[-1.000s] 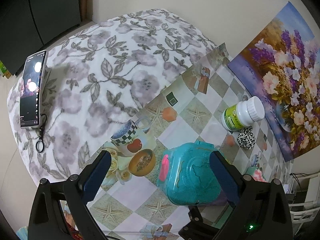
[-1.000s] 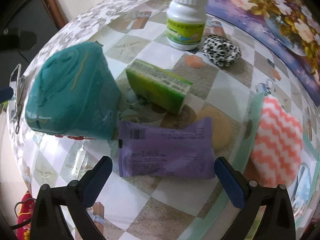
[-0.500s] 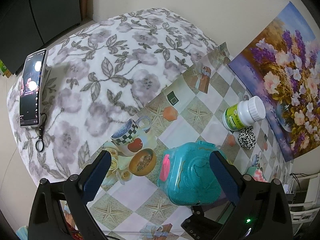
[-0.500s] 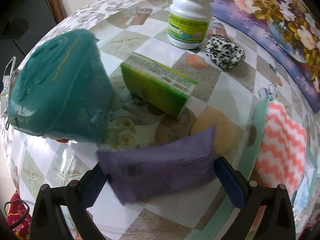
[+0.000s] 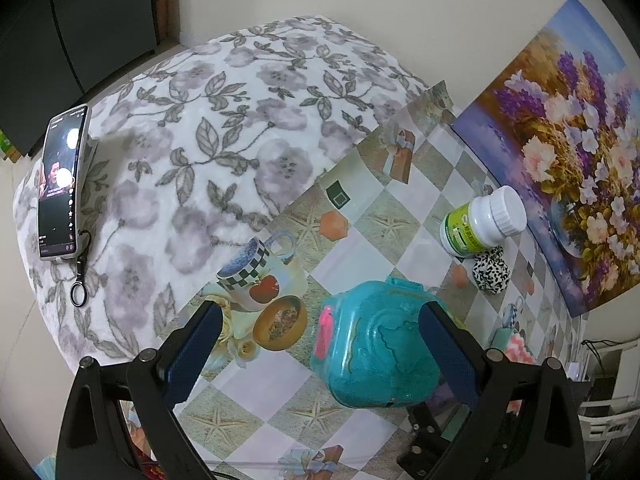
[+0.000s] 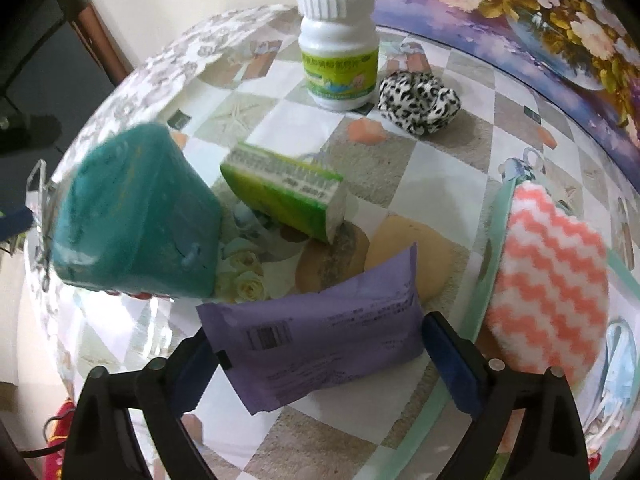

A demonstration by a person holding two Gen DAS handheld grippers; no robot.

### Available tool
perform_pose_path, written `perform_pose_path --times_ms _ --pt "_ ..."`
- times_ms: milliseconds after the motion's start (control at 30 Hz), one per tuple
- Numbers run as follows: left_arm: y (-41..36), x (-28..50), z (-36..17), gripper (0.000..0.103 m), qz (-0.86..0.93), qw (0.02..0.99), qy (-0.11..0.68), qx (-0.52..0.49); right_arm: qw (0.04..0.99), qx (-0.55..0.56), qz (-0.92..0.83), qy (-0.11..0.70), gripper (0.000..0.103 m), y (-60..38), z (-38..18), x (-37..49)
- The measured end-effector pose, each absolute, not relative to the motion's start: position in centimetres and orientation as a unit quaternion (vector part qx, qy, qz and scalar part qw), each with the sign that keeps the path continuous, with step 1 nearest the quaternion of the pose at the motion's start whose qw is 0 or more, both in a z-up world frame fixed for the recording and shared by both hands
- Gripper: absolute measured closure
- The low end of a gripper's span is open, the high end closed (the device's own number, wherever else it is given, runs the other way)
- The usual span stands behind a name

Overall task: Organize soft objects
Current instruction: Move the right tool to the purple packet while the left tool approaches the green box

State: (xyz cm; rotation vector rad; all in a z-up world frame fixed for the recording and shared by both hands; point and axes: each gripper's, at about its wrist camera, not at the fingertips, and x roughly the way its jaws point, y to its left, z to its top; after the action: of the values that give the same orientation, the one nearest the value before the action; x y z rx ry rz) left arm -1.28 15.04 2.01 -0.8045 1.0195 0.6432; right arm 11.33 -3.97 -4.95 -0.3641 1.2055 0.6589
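Note:
My right gripper (image 6: 316, 346) is wide open with a purple soft packet (image 6: 320, 332) lying between its fingers, tilted up on the right. I cannot tell if the pads touch it. A pink-and-white zigzag cloth (image 6: 548, 292) lies right of it. A leopard-print scrunchie (image 6: 420, 100) sits by a white bottle (image 6: 340, 52); both show in the left wrist view, the scrunchie (image 5: 490, 272) and the bottle (image 5: 480, 224). A green sponge (image 6: 284, 188) lies at centre. My left gripper (image 5: 320, 344) is open and empty above the table.
A teal plastic box (image 6: 132, 216) stands at left, also under my left gripper (image 5: 376, 348). A flower painting (image 5: 568, 128) leans on the wall. A phone (image 5: 60, 176) lies on the floral blanket (image 5: 200, 128). The checkered tablecloth (image 5: 380, 248) covers the table.
My right gripper has moved forward over the purple packet, which now sits between the fingers and has tilted. The left gripper has barely moved.

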Motion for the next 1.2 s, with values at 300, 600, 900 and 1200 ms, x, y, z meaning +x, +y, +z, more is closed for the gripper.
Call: perform_pose_path --times_ms 300,600,900,1200 --pt "14.5 -0.9 2.2 0.005 0.286 0.752 0.471 -0.361 0.765 -0.142 0.310 0.546 0.017 -5.3 -2.9 11.6" --pt "14.1 -0.6 2.6 0.005 0.283 0.758 0.471 -0.352 0.775 -0.109 0.310 0.540 0.019 -5.7 -1.6 11.3" --pt "11.9 1.3 3.4 0.005 0.250 0.776 0.477 -0.329 0.789 -0.085 0.312 0.523 0.026 -6.8 1.3 11.6" --pt "11.6 1.4 3.1 0.005 0.256 0.772 0.485 -0.322 0.768 -0.096 0.304 0.555 0.031 -6.4 -0.4 11.8"
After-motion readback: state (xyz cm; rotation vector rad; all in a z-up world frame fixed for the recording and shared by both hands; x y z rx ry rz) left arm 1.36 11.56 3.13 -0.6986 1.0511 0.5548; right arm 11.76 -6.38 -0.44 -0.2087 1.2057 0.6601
